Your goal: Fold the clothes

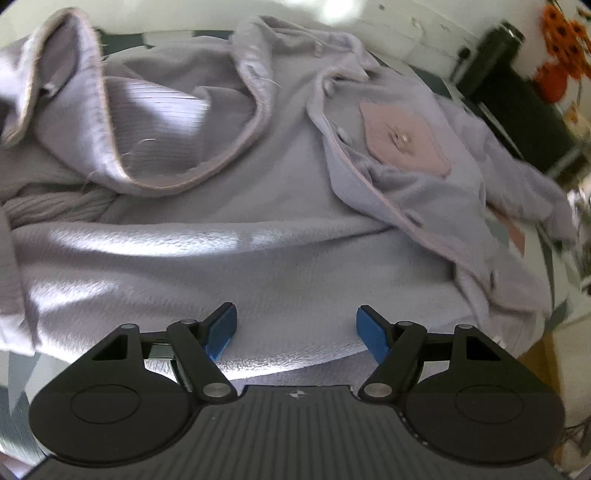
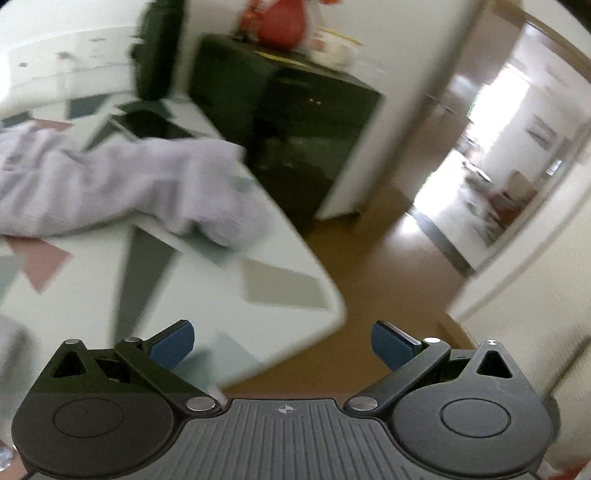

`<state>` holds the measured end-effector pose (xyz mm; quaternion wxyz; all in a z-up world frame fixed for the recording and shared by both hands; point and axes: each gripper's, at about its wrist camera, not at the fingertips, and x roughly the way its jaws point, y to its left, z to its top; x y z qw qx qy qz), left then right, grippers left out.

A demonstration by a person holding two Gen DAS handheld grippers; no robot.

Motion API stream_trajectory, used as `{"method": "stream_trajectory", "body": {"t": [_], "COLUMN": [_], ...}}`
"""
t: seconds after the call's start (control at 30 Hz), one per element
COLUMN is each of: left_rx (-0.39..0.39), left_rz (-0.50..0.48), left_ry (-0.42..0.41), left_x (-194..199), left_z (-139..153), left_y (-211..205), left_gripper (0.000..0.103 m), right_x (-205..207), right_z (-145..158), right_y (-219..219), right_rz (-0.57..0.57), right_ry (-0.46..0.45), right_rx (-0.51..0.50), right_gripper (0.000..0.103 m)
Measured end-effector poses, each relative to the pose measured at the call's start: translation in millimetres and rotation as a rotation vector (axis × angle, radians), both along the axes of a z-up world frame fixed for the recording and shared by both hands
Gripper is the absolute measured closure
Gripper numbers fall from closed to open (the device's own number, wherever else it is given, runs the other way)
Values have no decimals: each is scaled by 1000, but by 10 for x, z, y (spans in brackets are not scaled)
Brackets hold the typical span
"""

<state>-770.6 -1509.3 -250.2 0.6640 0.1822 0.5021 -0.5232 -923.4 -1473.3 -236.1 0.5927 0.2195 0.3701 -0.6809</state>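
Note:
A lilac fleece garment [image 1: 266, 206] with a pink chest patch [image 1: 402, 136] lies rumpled across the table and fills the left wrist view. My left gripper [image 1: 296, 325] hovers over its near hem, open, with nothing between its blue pads. In the right wrist view, which is blurred, a sleeve of the same garment [image 2: 122, 184] stretches toward the table's right edge. My right gripper [image 2: 282, 345] stands open over the table's near right corner, apart from the cloth and empty.
The table [image 2: 258, 306] wears a white cover with grey and pink shapes. A black cabinet [image 2: 295, 118] stands behind its far right side, with orange things on top [image 2: 280, 18]. Brown floor [image 2: 388, 295] and an open doorway lie to the right.

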Motion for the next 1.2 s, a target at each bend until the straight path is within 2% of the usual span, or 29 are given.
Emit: {"method": "stream_trajectory", "body": {"t": [0.07,0.2,0.3,0.4,0.43,0.47,0.5,0.53,0.57,0.7,0.77,0.9,1.0,1.03,1.13,1.2], "left_rx": [-36,-102,-96,-86,-88,-93,-97,-116,-138,-163,-185,-196,-153,-125,30,56], "left_rz": [34,17,37,98,121,145,168,191,198,107,68,107,138,145,191,174], "left_ry": [65,143,144,118,132,155,177,208,213,136,66,-115,-229,-270,-390,-395], "left_x": [-30,-365,-632,-750,-776,-797,-819,-835,-860,-893,-803,-408,-114,-34,109,53], "left_z": [43,99,45,-54,-73,-86,-100,-99,-56,264,462,740,771,719,402,326], "left_y": [-27,-310,-598,-796,-804,-794,-784,-747,-700,-533,-408,-144,-143,-194,-370,-331], "left_gripper": [30,30,30,31,38,59,69,83,87,89,92,92,92,88,56,55], "right_x": [135,369,498,536,547,557,558,556,556,557,566,633,730,766,876,932], "right_z": [-22,-32,14,-6,-33,-60,-88,-116,-135,-174,-186,-167,-157,-158,-162,-163], "right_y": [-136,-436,-500,-502,-508,-515,-509,-500,-487,-418,-409,-418,-457,-461,-474,-478], "right_rz": [44,123,182,237,254,272,286,298,308,327,332,340,360,366,382,391], "right_ry": [-42,-137,-209,-237,-240,-243,-246,-248,-249,-275,-292,-336,-343,-340,-332,-323], "right_rx": [-8,-19,-48,-51,-42,-33,-23,-13,-6,1,4,12,24,27,37,43], "right_gripper": [1,1,1,1,1,1,1,1,1,1,1,1,1,1,1,1]}}
